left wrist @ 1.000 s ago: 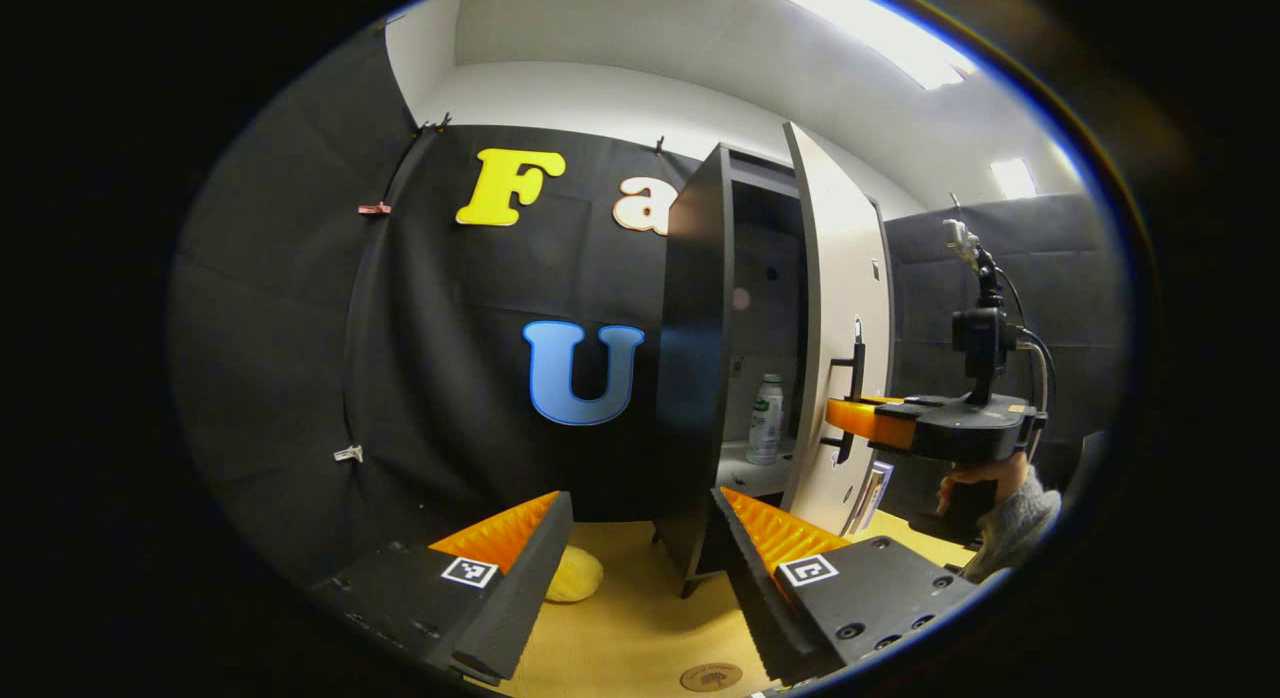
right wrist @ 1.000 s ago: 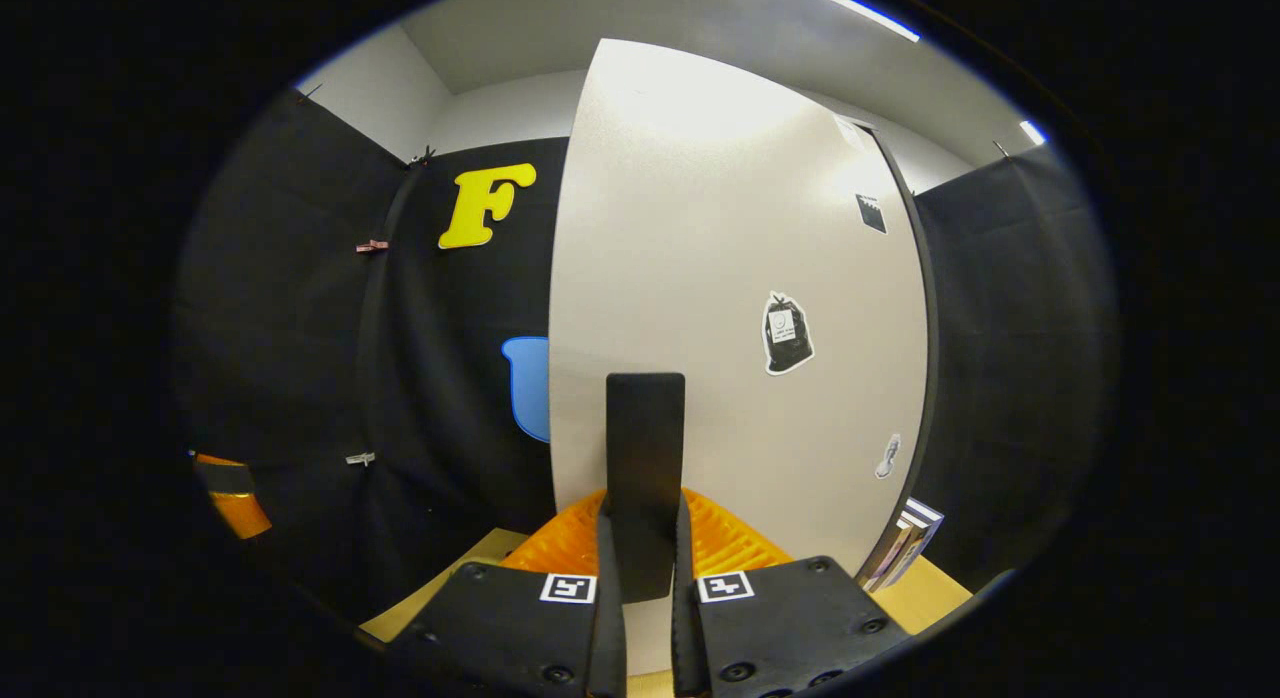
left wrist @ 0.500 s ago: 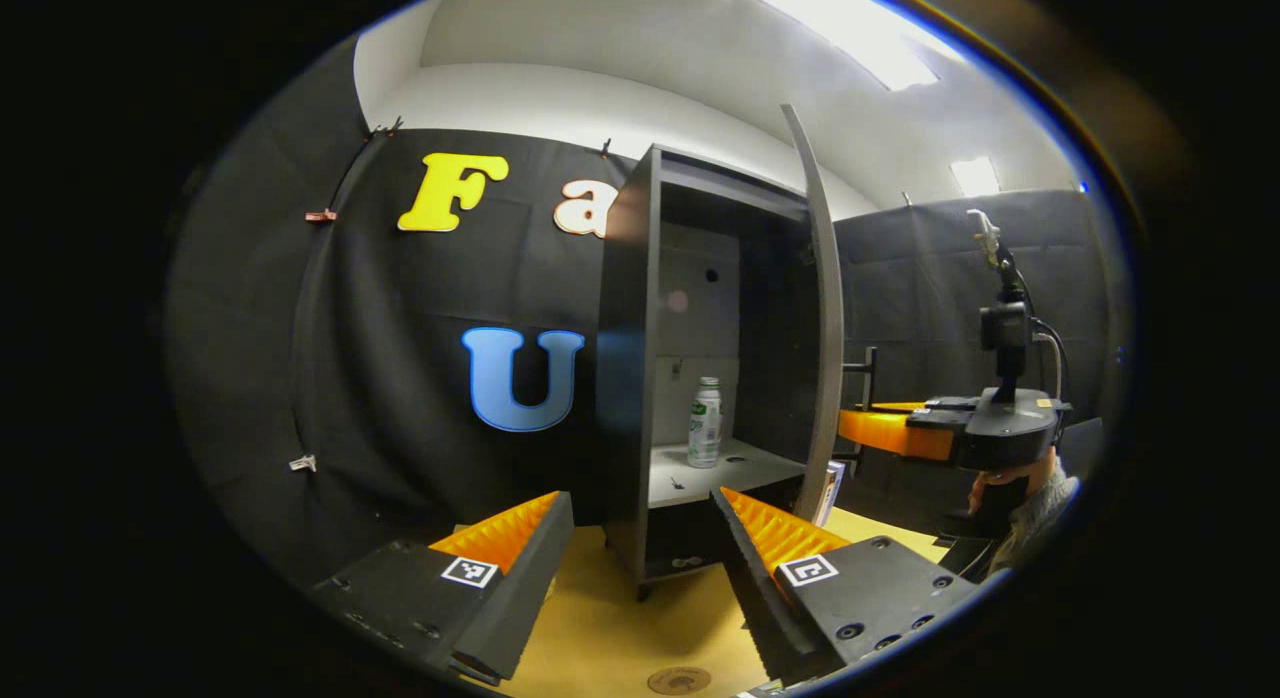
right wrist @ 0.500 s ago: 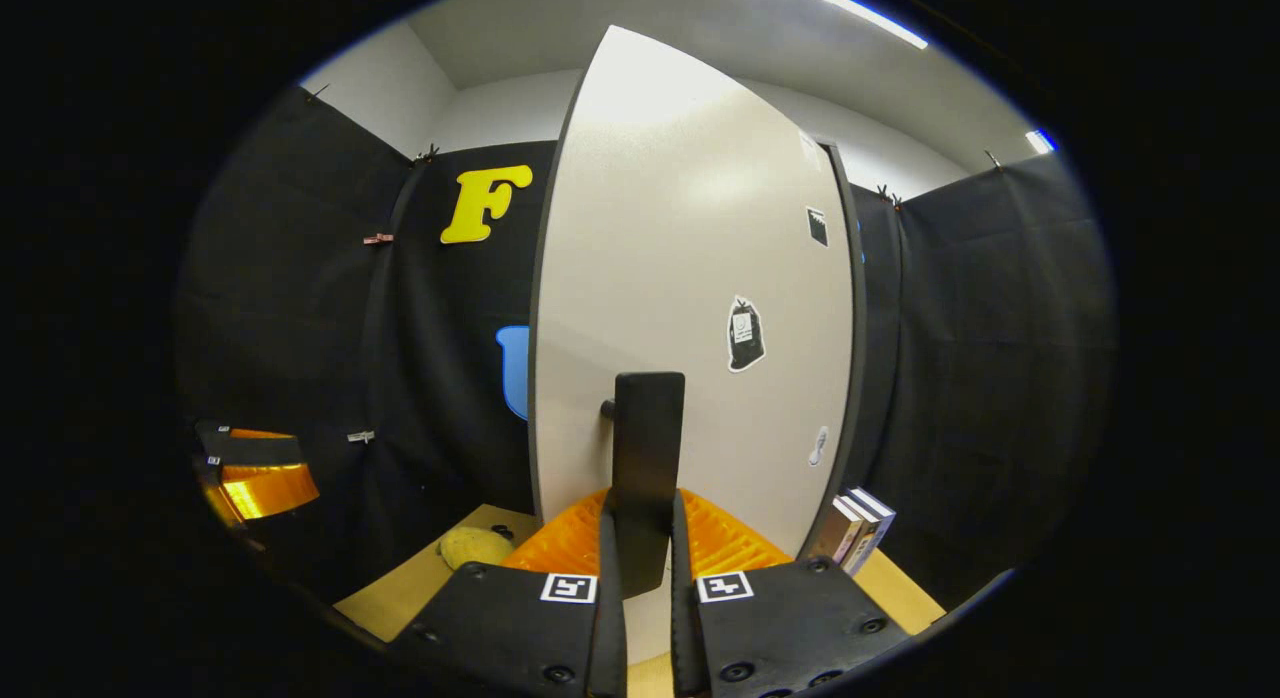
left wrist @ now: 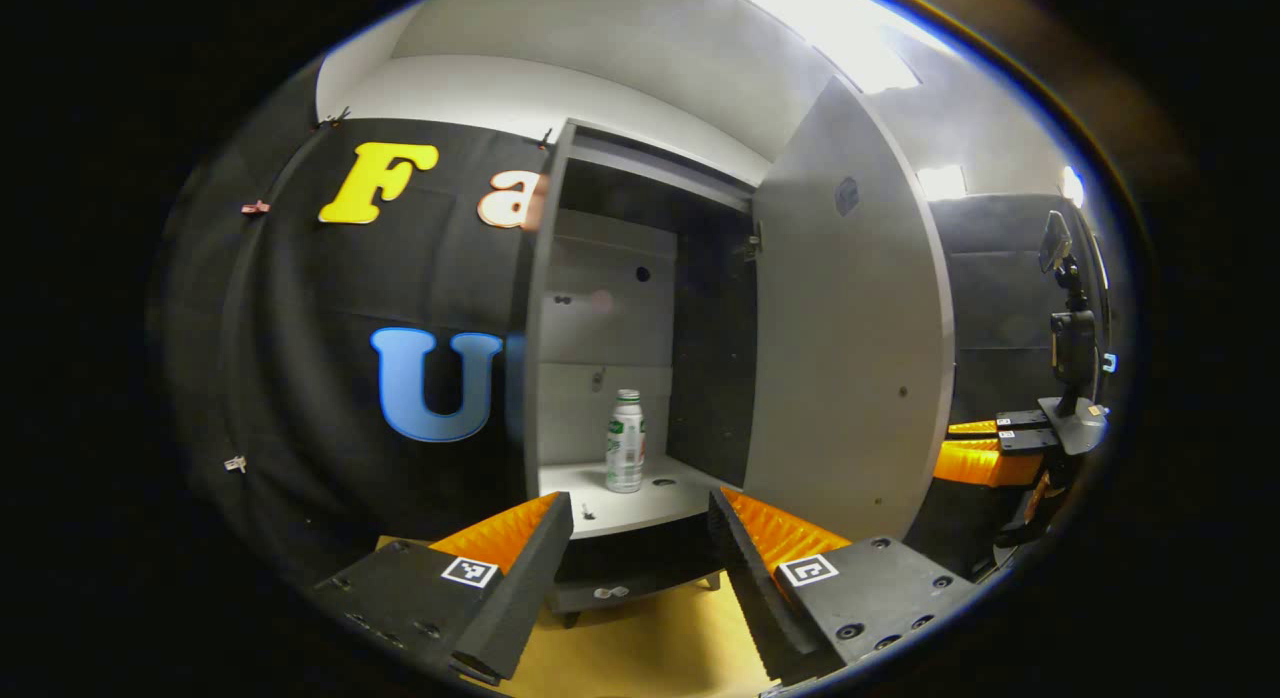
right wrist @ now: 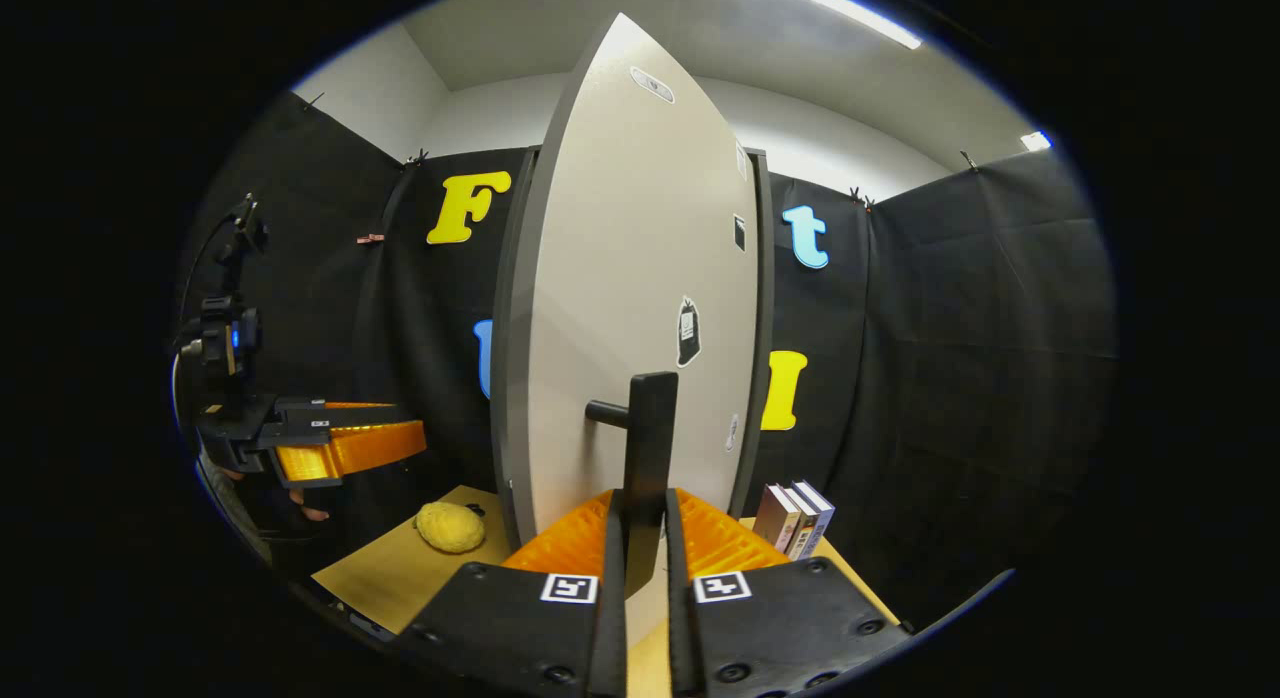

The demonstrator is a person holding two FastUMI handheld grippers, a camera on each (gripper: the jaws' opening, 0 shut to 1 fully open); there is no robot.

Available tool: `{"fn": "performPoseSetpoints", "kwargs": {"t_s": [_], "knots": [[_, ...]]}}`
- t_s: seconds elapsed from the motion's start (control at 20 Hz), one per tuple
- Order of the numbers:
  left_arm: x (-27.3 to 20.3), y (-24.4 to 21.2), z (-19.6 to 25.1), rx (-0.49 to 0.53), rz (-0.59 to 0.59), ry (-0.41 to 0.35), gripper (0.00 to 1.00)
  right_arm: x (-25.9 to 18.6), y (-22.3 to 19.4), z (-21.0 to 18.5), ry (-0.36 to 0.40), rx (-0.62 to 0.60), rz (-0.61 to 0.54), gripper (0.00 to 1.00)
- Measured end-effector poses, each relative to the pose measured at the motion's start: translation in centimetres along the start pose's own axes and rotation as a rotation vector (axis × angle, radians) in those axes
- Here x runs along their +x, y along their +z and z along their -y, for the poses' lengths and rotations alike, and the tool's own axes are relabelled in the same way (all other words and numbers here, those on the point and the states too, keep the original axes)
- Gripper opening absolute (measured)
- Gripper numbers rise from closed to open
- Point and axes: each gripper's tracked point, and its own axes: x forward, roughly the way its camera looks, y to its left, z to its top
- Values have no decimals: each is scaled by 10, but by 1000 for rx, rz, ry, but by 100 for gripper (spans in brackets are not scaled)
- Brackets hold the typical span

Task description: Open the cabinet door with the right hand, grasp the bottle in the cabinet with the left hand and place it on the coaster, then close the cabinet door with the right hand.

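A dark cabinet (left wrist: 545, 308) stands on the wooden table with its pale door (left wrist: 850, 348) swung wide open to the right. On its white shelf (left wrist: 640, 498) a small white bottle (left wrist: 625, 455) with a green label stands upright. My left gripper (left wrist: 640, 538) is open, level with the shelf front and short of the bottle. In the right gripper view the door (right wrist: 640, 278) faces me, and my right gripper (right wrist: 645, 568) is shut on its black handle (right wrist: 650, 458). That gripper (left wrist: 985, 458) also shows past the door's edge in the left gripper view.
A yellow soft thing (right wrist: 450, 526) lies on the wooden table (right wrist: 390, 578) left of the door. Three books (right wrist: 795, 518) lean behind the door on the right. The left gripper (right wrist: 340, 448) and a hand holding it show at the far left.
The door has swung from edge-on to wide open, pulled by my right gripper. The left gripper has turned toward the cabinet's inside, so the bottle now sits central between its fingers.
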Motion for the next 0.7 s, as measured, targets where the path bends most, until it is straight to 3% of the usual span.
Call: {"fn": "performPoseSetpoints", "kwargs": {"t_s": [0.25,0.5,0.6,0.65,0.7], "knots": [[57,-15,36,-46,-6,-42,87,-8,-3,31,44,101,-34,20],[108,-32,34,-67,-37,-3,87,-14,-2,83,-60,29,-13,19],[129,-40,24,-57,-49,39,87,-12,-5,100,-69,17,-8,14],[138,-42,20,-61,-53,52,87,-12,-4,100,-52,37,-7,2],[147,-43,16,-60,-55,68,87,-10,-3,98,-29,56,-14,13]]}}
